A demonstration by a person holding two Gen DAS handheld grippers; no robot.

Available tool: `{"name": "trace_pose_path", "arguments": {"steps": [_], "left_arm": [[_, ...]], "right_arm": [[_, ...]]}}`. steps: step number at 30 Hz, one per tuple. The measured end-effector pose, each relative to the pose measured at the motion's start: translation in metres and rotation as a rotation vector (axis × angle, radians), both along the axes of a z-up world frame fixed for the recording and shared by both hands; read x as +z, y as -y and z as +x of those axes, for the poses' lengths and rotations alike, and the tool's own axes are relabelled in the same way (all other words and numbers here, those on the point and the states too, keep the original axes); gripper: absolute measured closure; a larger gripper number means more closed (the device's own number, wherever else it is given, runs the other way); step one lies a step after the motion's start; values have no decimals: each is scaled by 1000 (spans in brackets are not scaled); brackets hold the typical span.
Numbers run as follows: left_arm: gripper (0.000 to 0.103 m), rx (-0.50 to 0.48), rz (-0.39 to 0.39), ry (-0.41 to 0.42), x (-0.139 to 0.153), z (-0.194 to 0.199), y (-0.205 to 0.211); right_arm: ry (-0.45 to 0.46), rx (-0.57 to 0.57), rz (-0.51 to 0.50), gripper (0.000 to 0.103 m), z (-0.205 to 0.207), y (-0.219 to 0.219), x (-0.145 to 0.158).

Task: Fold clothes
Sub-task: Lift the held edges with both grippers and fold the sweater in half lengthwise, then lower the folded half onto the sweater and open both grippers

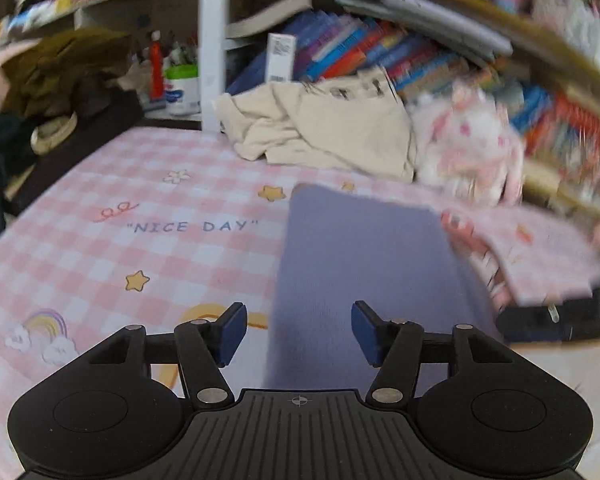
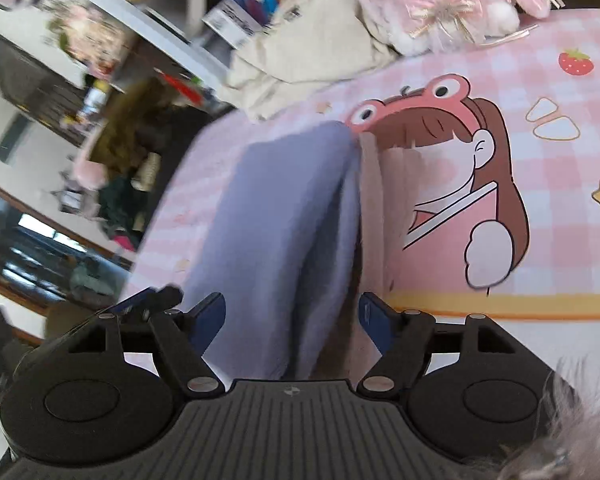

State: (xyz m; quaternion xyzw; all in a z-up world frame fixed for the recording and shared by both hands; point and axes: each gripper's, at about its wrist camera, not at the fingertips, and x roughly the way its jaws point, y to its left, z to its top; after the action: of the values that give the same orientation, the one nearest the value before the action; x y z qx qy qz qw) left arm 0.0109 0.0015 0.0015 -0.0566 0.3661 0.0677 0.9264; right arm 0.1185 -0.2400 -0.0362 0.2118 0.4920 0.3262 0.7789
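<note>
Lavender garment (image 1: 364,264): a soft, matte, fleecy cloth lying on the pink gingham sheet (image 1: 120,248); in the left wrist view it shows a straight far edge and a long, strip-like outline.
Long axis: it runs from 6 o'clock toward 12 o'clock in both views, straight away from each set of fingers.
Fold state: in the right wrist view two layers meet along a rounded ridge with a shadowed crease beside it (so it lies at least doubled lengthwise; whether more folds are wanted I cannot tell).
Left gripper (image 1: 299,332): jaws well apart, blue pads bare; the cloth's near end passes between and below them, its left edge toward the left pad.
Right gripper (image 2: 292,320): jaws likewise spread wide, clamped on nothing; the ridge lies between them, nearer the right pad at 1 o'clock.
Nearer arm: both sit at the near short end; neither is clearly closer.
Cream garment (image 1: 324,128): crumpled, heavier woven cloth at 12 o'clock, against the bookshelf (image 1: 380,48).
Plush rabbit (image 1: 468,140): fluffy white and pink, at 1 o'clock, just beside the cream heap.
Blur: the right edge of the left view is smeared, detail there unsure.
</note>
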Motion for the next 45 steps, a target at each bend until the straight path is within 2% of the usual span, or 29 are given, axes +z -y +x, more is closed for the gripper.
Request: {"name": "trace_pose_path", "arguments": {"steps": [4, 6, 7, 9, 10, 12, 15, 18, 21, 22, 24, 25, 27, 29, 31, 33, 35, 37, 38, 39, 40, 41, 42, 45], "left_arm": [[48, -39, 0, -43, -13, 0, 10], [48, -56, 17, -64, -18, 1, 14], [48, -65, 30, -75, -21, 2, 16], [47, -78, 59, -92, -26, 3, 19], [47, -81, 69, -93, -27, 2, 20], [47, -83, 70, -93, -28, 1, 18], [47, -78, 55, -93, -28, 2, 14], [43, -81, 45, -102, -29, 4, 12], [42, -118, 81, -106, -28, 3, 17], [42, -125, 84, -106, -28, 3, 17], [42, -120, 60, -105, -26, 2, 13], [43, -117, 55, -97, -23, 1, 12], [43, -117, 59, -67, -18, 1, 11], [43, -117, 63, -37, -12, 1, 9], [43, -117, 68, -7, -7, 2, 8], [48, -116, 72, 24, -1, 2, 7], [57, -127, 77, 37, 1, 4, 7], [67, -166, 91, 4, -6, 12, 12], [69, -181, 108, -6, -9, 15, 15], [70, -190, 117, -12, -11, 17, 17], [76, -195, 118, -13, -11, 18, 17], [79, -199, 119, -15, -12, 19, 18], [79, -204, 120, -17, -12, 20, 18], [79, -215, 119, -29, -14, 23, 18]], "right_arm": [[-50, -75, 19, 21, 23, -13, -15], [-60, -107, 39, 22, 32, -18, -21], [-45, -122, 35, 26, 34, -21, -22], [23, -106, -42, 68, 32, -30, -15], [84, -55, -73, 89, 28, -35, -7], [211, 28, -75, 93, 12, -38, 9], [376, 82, -7, 93, -13, -29, 32], [274, 17, -54, 93, -2, -21, 11], [163, -52, -106, 92, 10, -14, -11], [127, -75, -123, 87, 14, -11, -18], [92, -108, -96, 78, 17, -2, -13], [105, -117, -92, 68, 16, 1, -7], [129, -122, -57, 54, 11, 10, 4], [103, -86, 4, 50, 12, 7, 12], [84, -50, -16, 47, 11, -6, 12], [92, -44, -112, 47, 14, -24, 9], [92, -39, -166, 47, 16, -35, 3], [72, -8, -186, 38, 20, -44, -5], [99, -6, -207, 38, 21, -50, -6], [123, -9, -231, 53, 21, -55, -6], [152, -7, -257, 84, 19, -59, -3], [199, 14, -232, 92, 14, -60, 4], [248, 36, -202, 92, 8, -60, 12], [489, 110, -159, 92, -25, -59, 37]]}}
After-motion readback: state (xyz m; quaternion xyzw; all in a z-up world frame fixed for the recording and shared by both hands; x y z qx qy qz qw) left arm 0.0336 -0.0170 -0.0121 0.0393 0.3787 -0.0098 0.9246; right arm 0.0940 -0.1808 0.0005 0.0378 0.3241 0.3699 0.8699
